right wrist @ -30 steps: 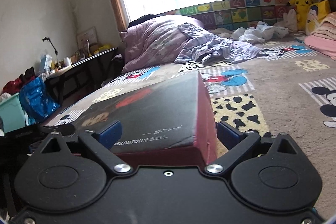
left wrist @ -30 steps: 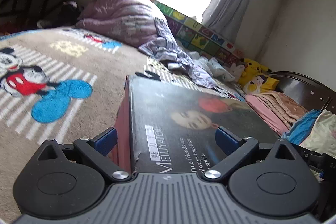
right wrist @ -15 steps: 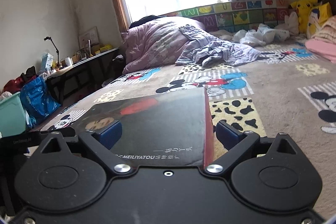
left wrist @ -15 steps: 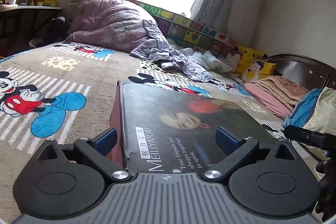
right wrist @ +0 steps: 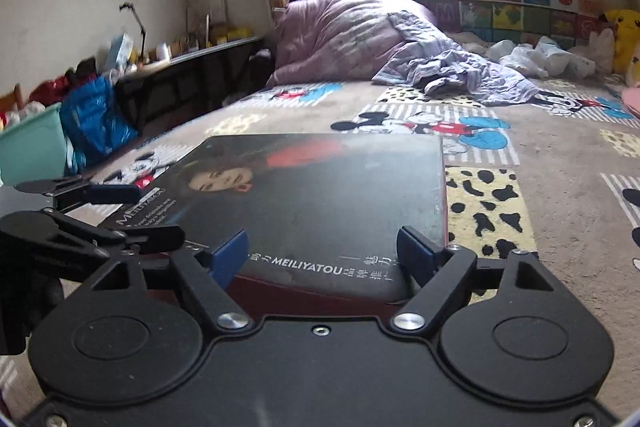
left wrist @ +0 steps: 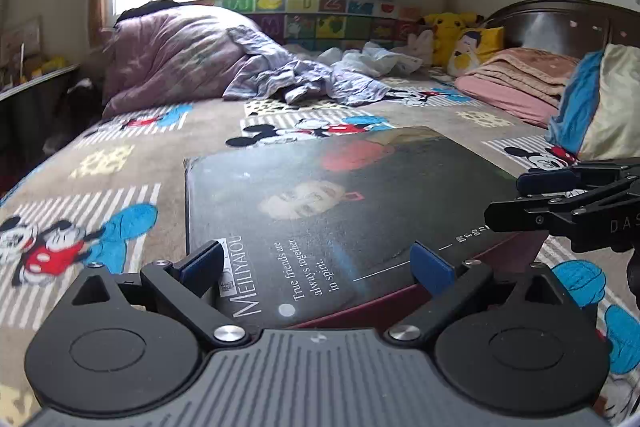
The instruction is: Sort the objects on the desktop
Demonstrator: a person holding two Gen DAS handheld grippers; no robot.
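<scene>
Item: one flat box point(left wrist: 344, 211), dark printed lid with a woman's face and the word MEILIYATOU, dark red sides, lying closed on the cartoon-mouse blanket point(left wrist: 120, 147) of the bed; the lid is hiding whatever is inside, so you cannot tell its contents. You are holding your left gripper point(left wrist: 316, 263) at the near edge of the box, its blue-padded fingers point(left wrist: 430, 267) standing spread apart above the lid and pinching nothing. You are holding your right gripper point(right wrist: 322, 253) at the adjoining edge, fingers point(right wrist: 414, 251) likewise spread wide over the printed strip of the lid, with nothing between them. Each gripper is showing in the other's view: the right one point(left wrist: 568, 203) is reaching in beside the box's right corner, the left one point(right wrist: 92, 219) beside its left corner. Behind the box, a pink quilt point(left wrist: 176, 55) is lying bunched under the window, with crumpled purple cloth point(left wrist: 304, 79) just beside it. Folded pink blankets point(left wrist: 516, 79) are lying near the headboard point(left wrist: 560, 23), a yellow plush toy point(left wrist: 448, 27) sitting by them. Off the bed's left side, a green bin point(right wrist: 32, 143) is standing beside a blue bag point(right wrist: 96, 119); contents of both are not visible.
</scene>
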